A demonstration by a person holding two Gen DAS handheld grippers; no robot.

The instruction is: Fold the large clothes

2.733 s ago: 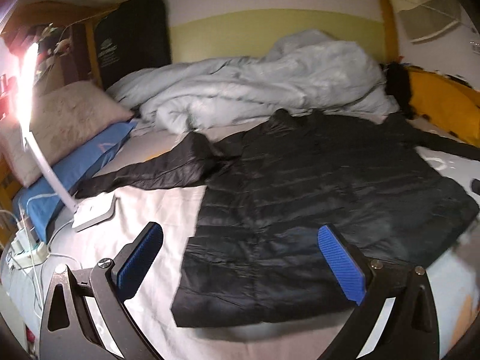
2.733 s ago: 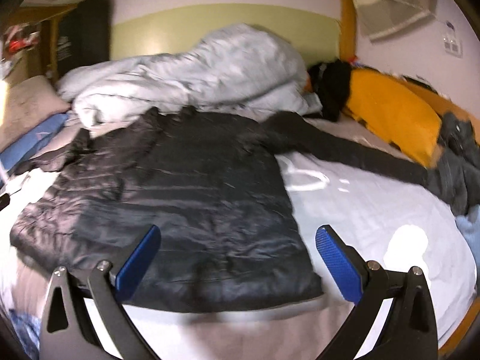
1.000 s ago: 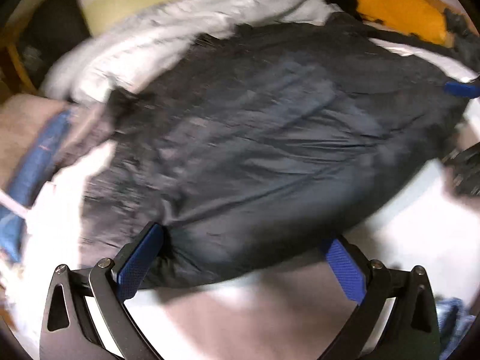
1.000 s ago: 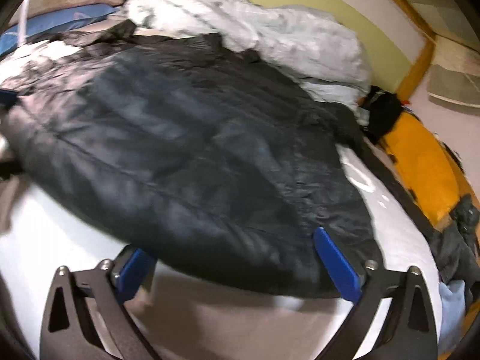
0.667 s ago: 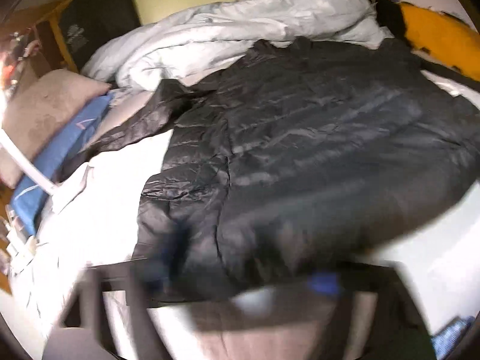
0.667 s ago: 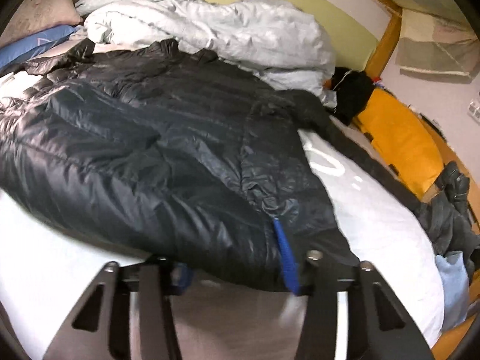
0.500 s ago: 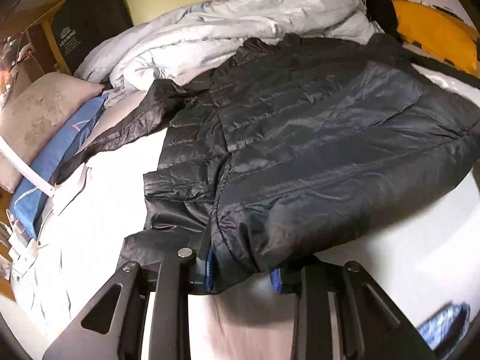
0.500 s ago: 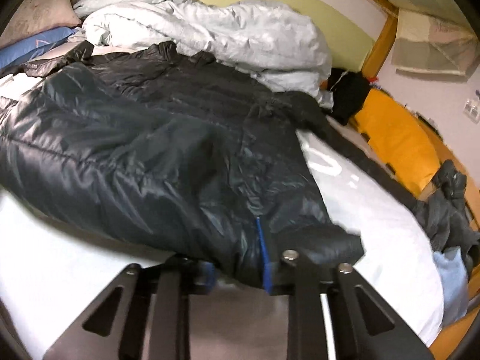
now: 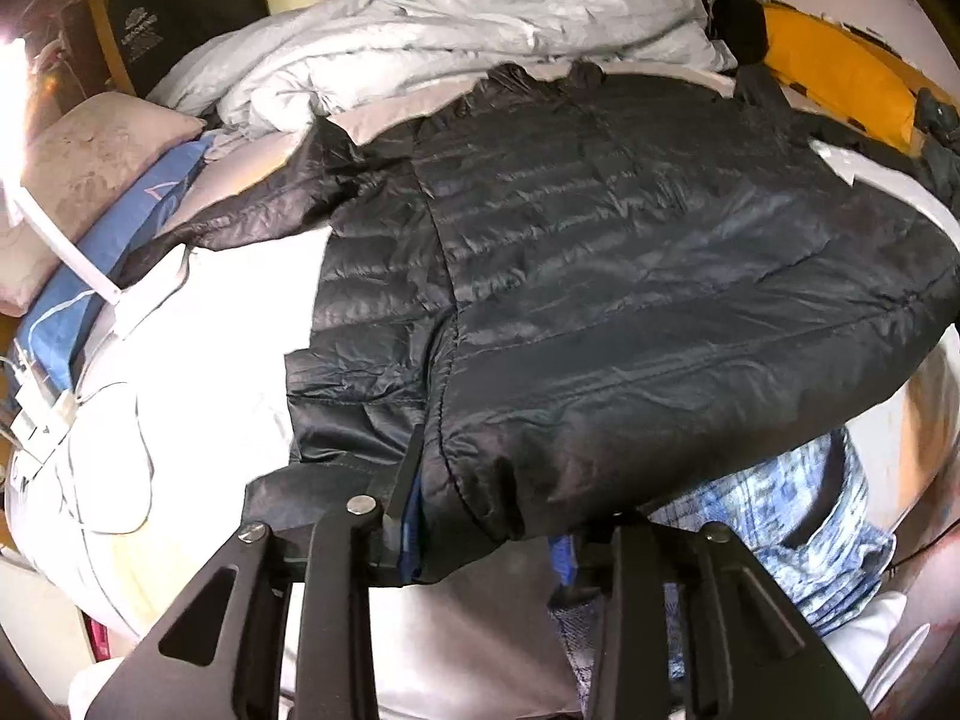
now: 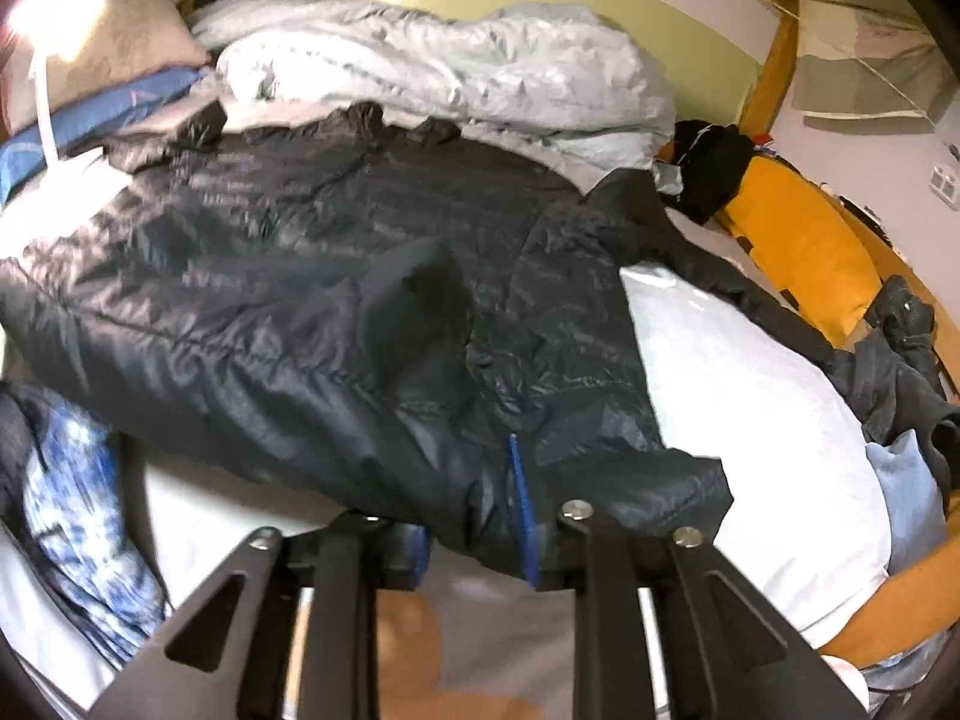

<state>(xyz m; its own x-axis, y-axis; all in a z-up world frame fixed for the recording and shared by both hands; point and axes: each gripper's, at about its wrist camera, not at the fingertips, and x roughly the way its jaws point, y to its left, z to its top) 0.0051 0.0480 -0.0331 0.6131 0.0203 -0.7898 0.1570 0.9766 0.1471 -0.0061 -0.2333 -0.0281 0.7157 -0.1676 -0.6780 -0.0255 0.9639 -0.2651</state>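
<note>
The fold has only begun: each hand-held gripper, left point(image 9: 480, 531) and right point(image 10: 471, 531), has just clamped a bottom corner of the black jacket point(image 9: 630, 276) and lifts its hem off the bed point(image 9: 198, 324), sleeves unfolded.

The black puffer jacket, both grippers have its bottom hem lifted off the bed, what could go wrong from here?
The slick jacket could slip, since the left gripper and right gripper pinch only the thin hem edge. The sleeves are spread wide, and the one trailing toward the dark clothes pile may drag or bunch under the fold. The lamp beside the other sleeve could get tugged.
</note>
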